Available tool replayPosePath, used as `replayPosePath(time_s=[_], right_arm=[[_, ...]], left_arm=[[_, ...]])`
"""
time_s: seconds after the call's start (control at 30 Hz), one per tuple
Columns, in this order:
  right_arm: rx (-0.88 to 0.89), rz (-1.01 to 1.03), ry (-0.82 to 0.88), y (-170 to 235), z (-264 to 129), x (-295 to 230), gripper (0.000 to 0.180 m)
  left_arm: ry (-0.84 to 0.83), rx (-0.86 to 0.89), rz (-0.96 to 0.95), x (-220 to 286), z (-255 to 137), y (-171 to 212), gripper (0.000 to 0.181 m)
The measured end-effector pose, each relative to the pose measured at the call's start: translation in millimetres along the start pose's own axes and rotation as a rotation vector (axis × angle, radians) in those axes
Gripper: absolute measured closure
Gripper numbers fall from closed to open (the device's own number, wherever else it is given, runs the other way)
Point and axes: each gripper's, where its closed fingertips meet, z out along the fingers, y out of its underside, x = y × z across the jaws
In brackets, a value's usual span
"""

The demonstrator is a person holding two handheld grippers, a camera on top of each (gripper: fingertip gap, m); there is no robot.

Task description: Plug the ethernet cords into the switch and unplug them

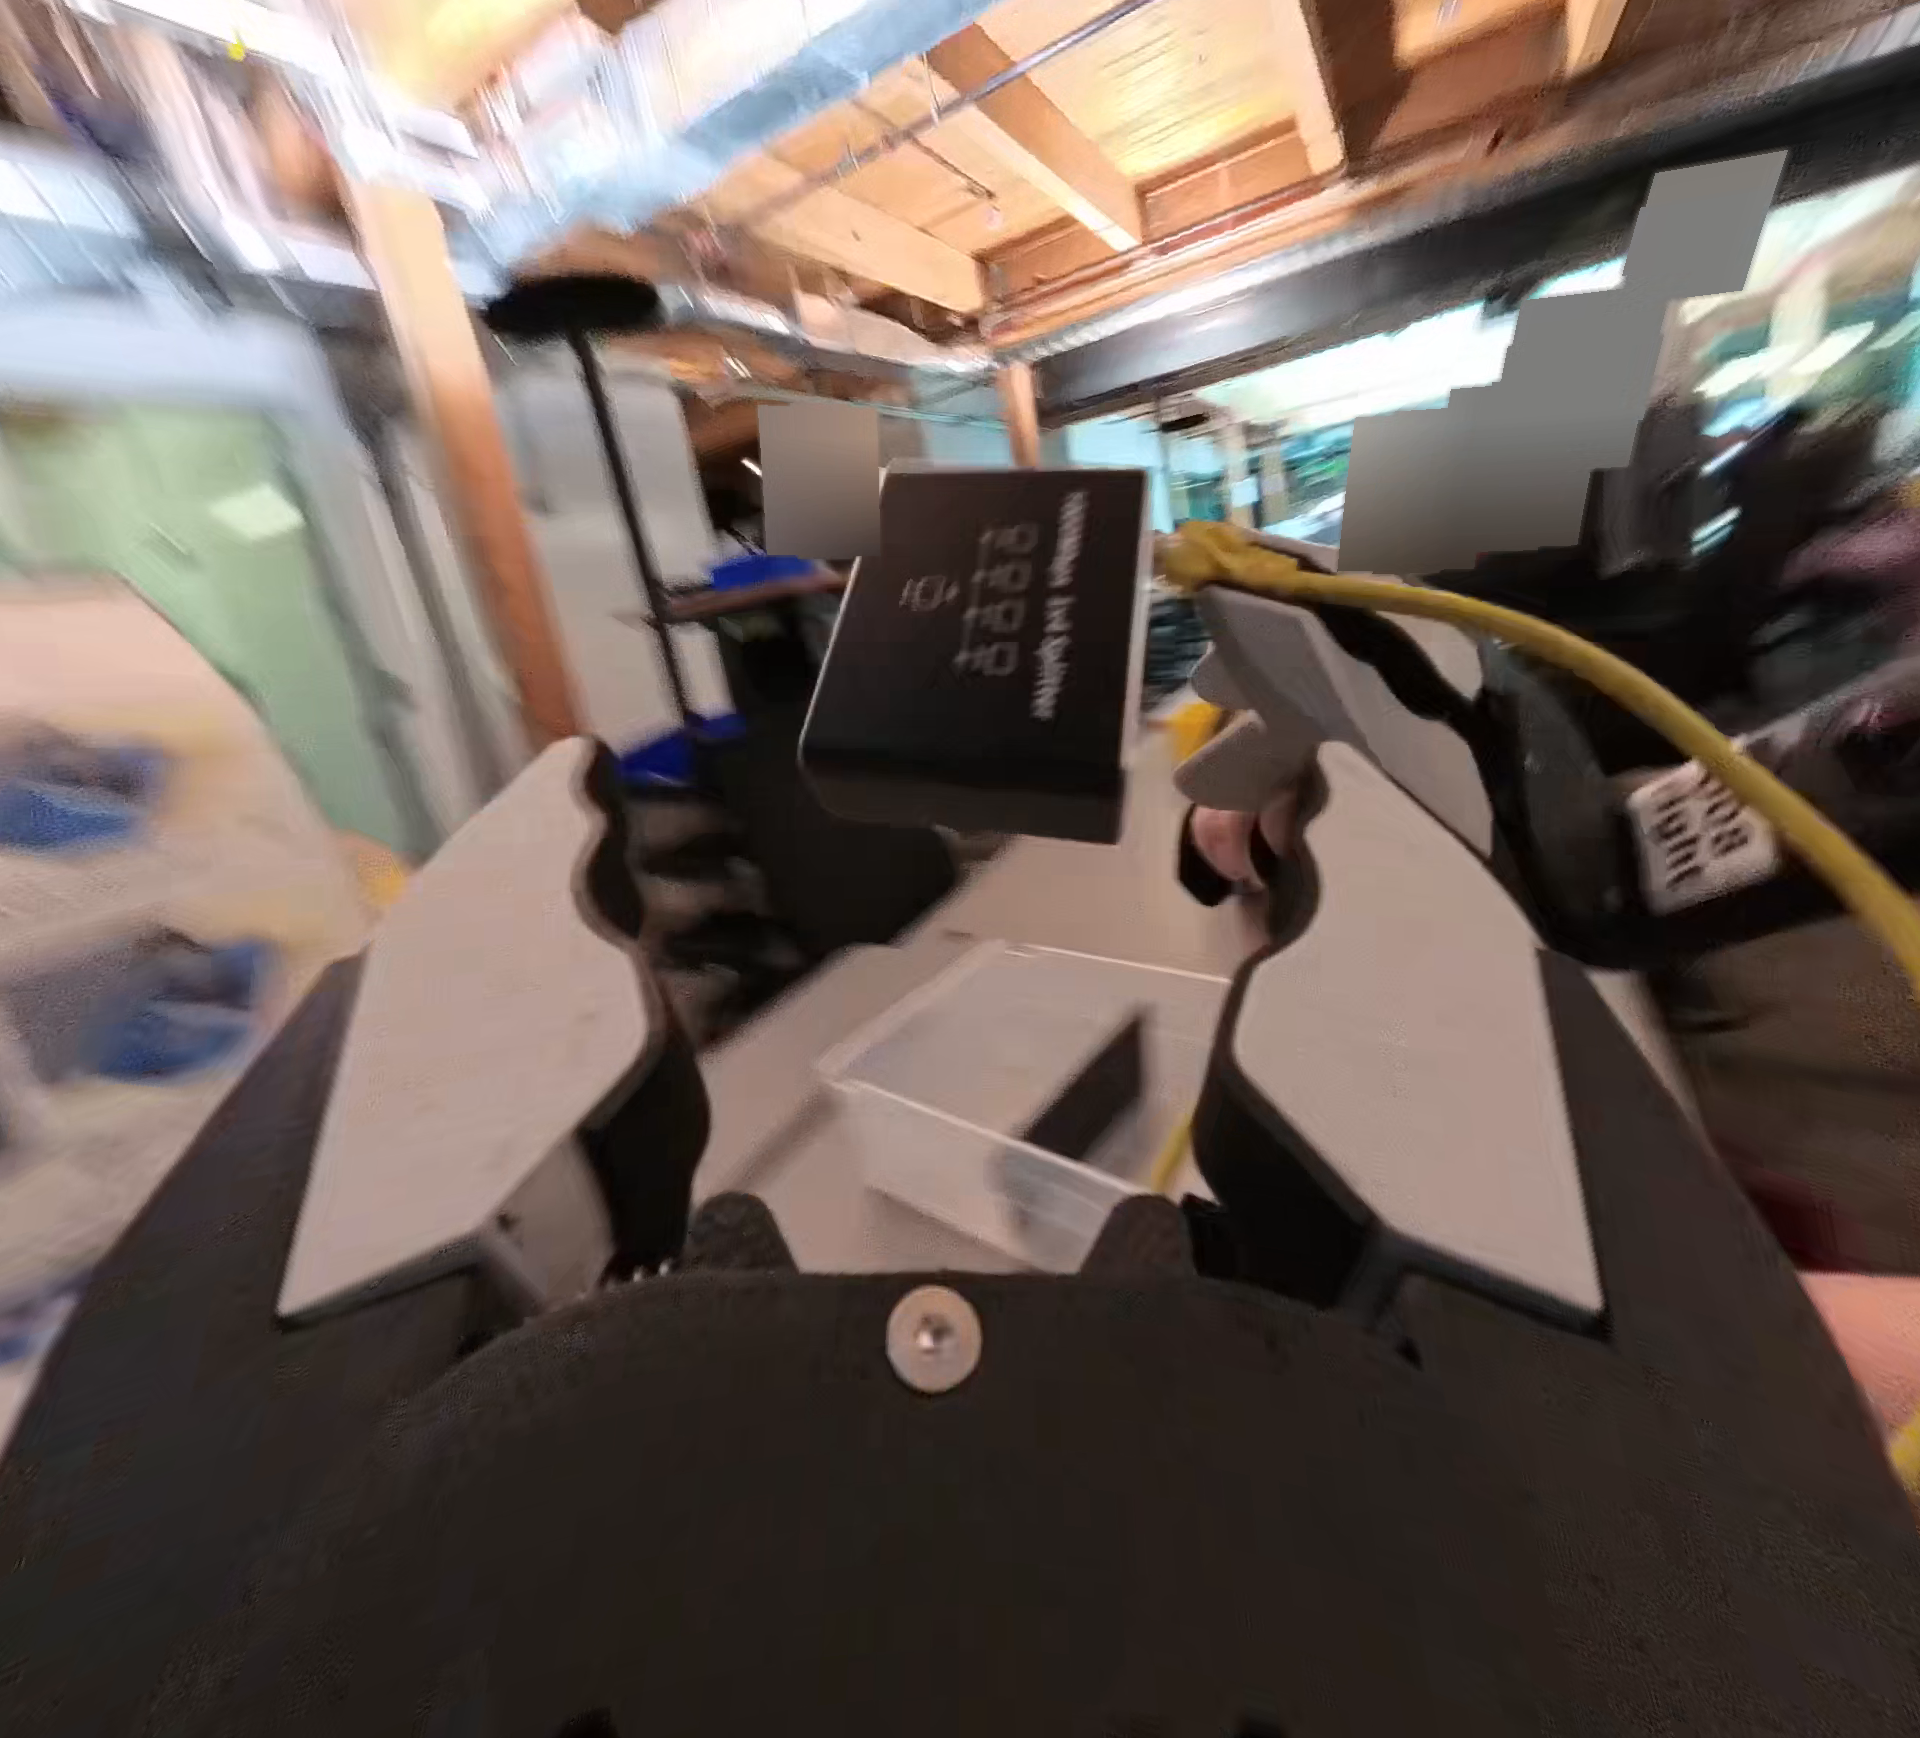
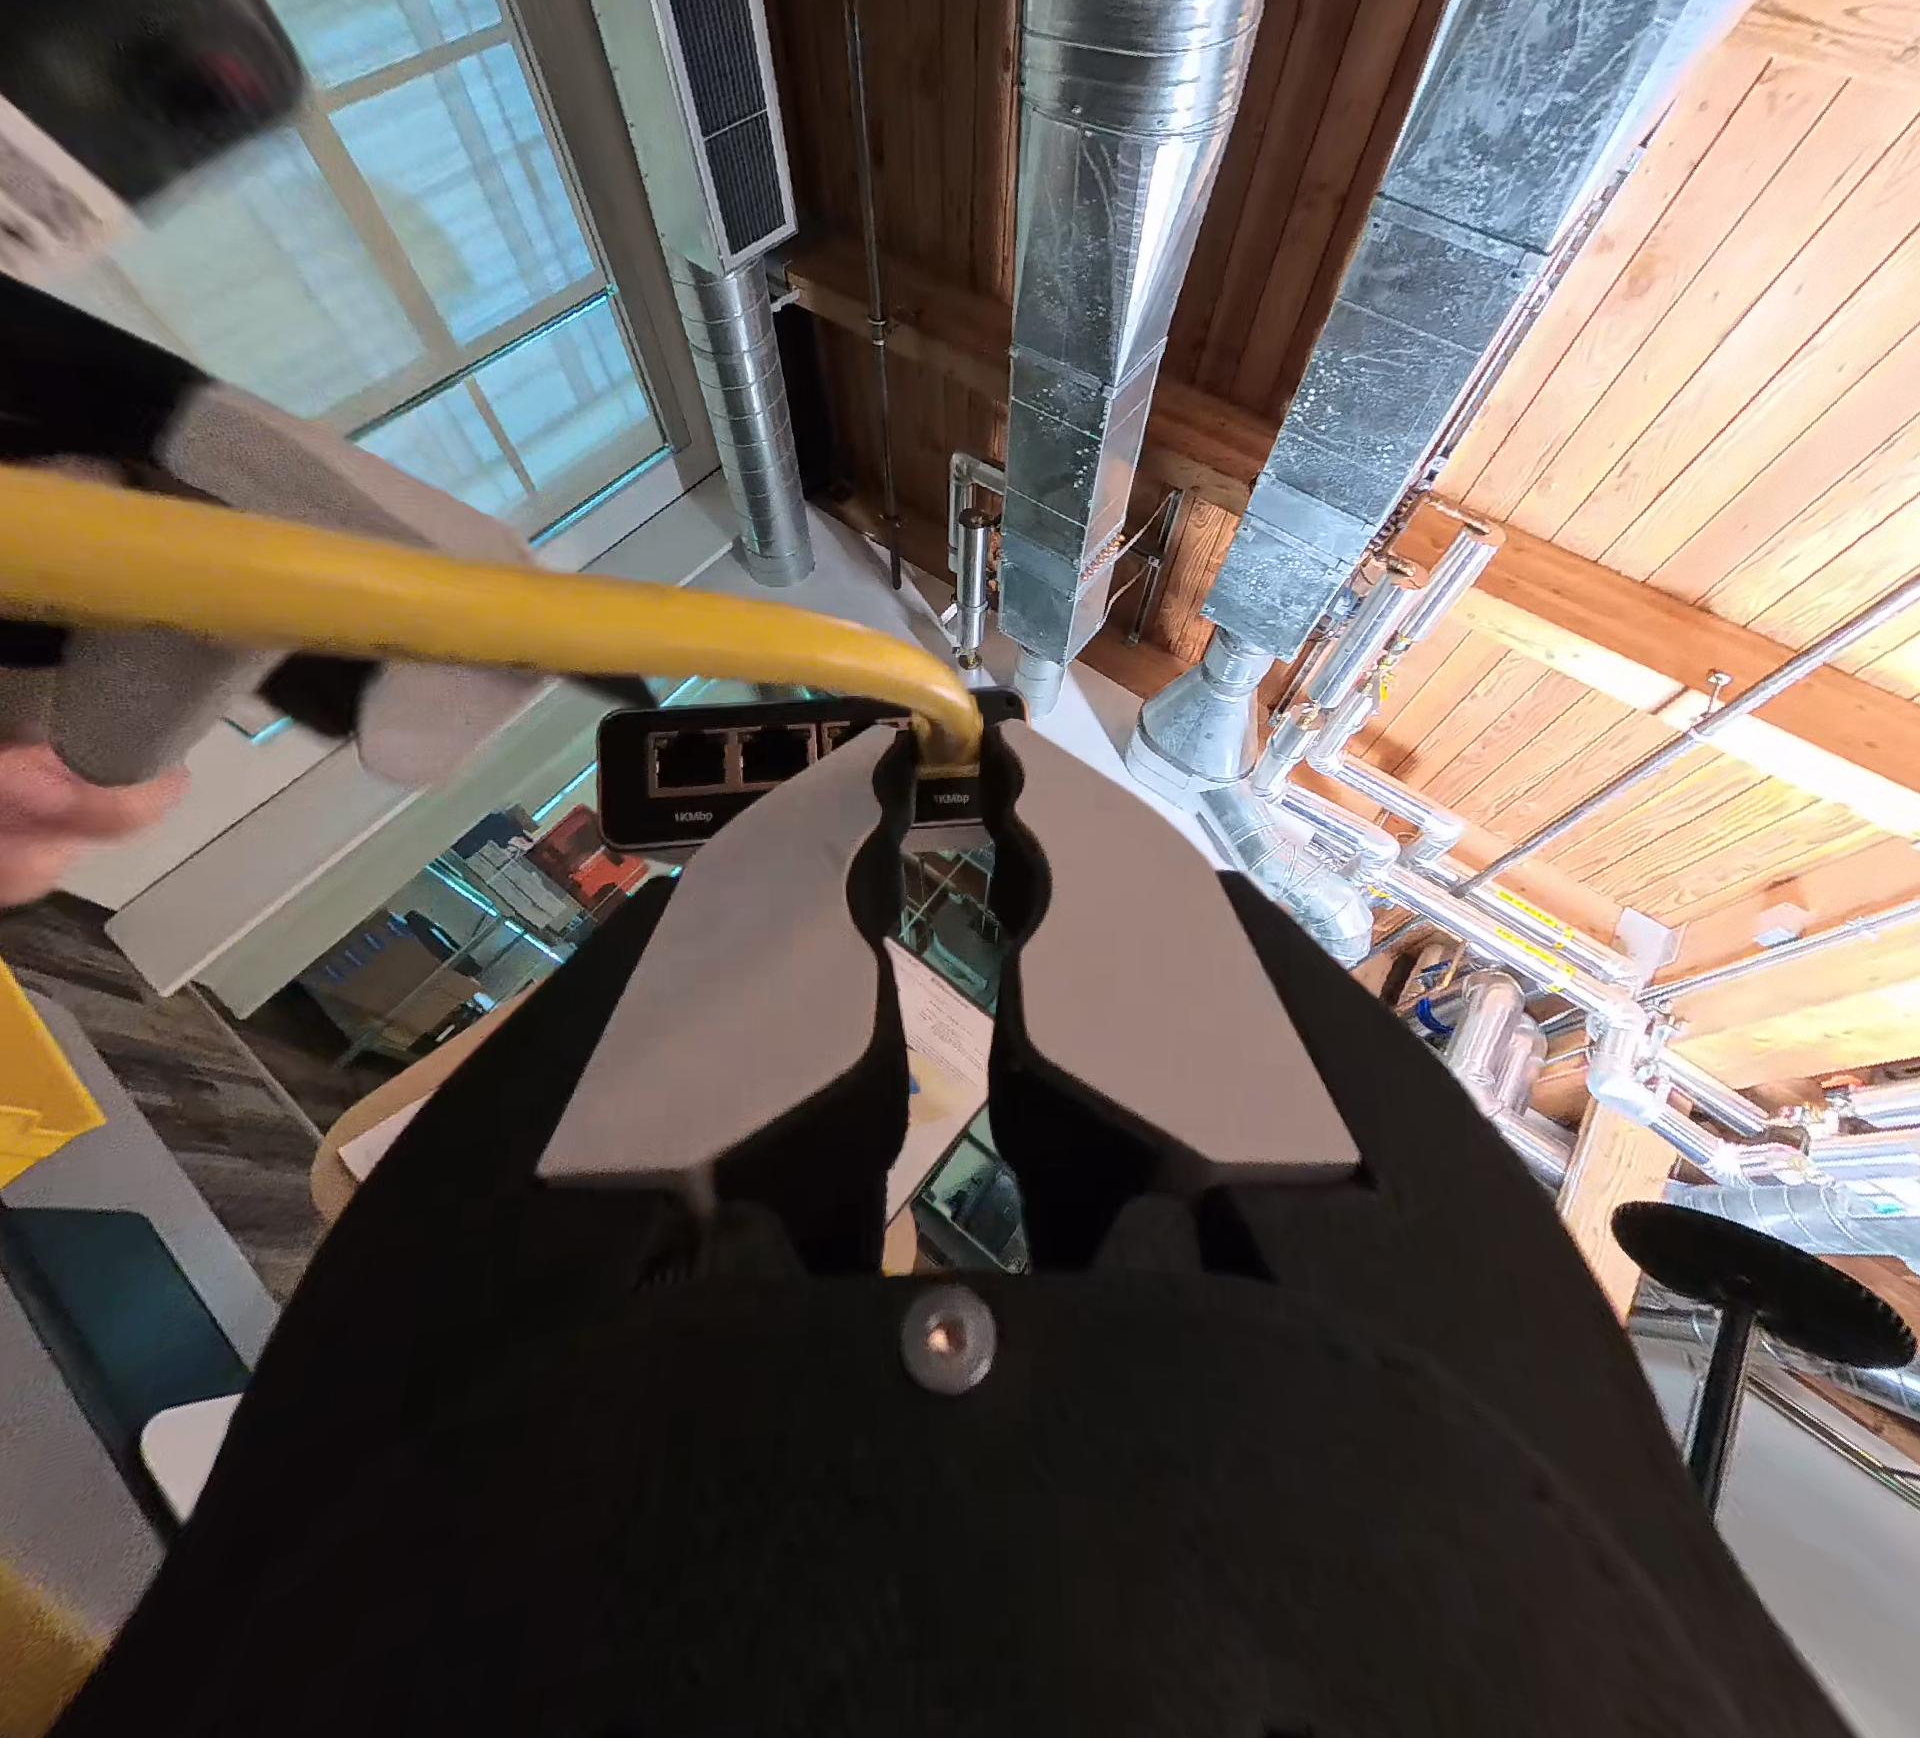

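Right wrist view: the right claw (image 2: 948, 758) is seen clenched on the plug end of the yellow ethernet cord (image 2: 468, 602), its two grey fingers (image 2: 800, 867) nearly together with the cord's boot pinched at their tips. Directly beyond those tips the port face of the black switch (image 2: 686, 795) is presented, and the plug is held at the right-hand port; whether it is fully seated or only at the mouth cannot be told, since the fingers cover the joint. Two ports to the left of it are seen empty, and a third is partly hidden. From the claw the cord is carried up and away to the left in a stiff arc, out of the picture. In the left wrist view, which is heavily blurred, the left claw (image 1: 951, 810) is spread wide, and the switch (image 1: 982, 639) appears in the air just beyond and between its fingertips, probably not gripped by them, though how it is supported is not shown. The other claw with the cord is seen at the switch's right side. The task is judged to be at an early stage: one cord at a port, the remaining ports unfilled, and no other cords shown.
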Motion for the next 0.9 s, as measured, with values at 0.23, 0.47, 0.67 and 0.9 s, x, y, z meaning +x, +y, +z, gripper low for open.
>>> replayPosePath(time_s=[0.23, 0.47, 0.67, 0.9], right_arm=[[-0.036, -0.001, -0.057, 11, 7, -17, 0.168], [-0.086, 0.018, -0.111, 35, 14, -34, 0.167], [-0.134, 0.038, -0.138, 48, 17, -38, 0.167], [-0.148, 0.125, -0.164, 49, 18, -41, 0.167]], left_arm=[[0.135, 0.153, -0.155, -23, 15, 33, 0.077], [0.238, 0.095, -0.199, -22, 27, 53, 0.095], [0.178, 0.098, -0.096, -34, 25, 56, 0.097], [0.041, 0.112, 0.187, -36, 7, 34, 0.101]])
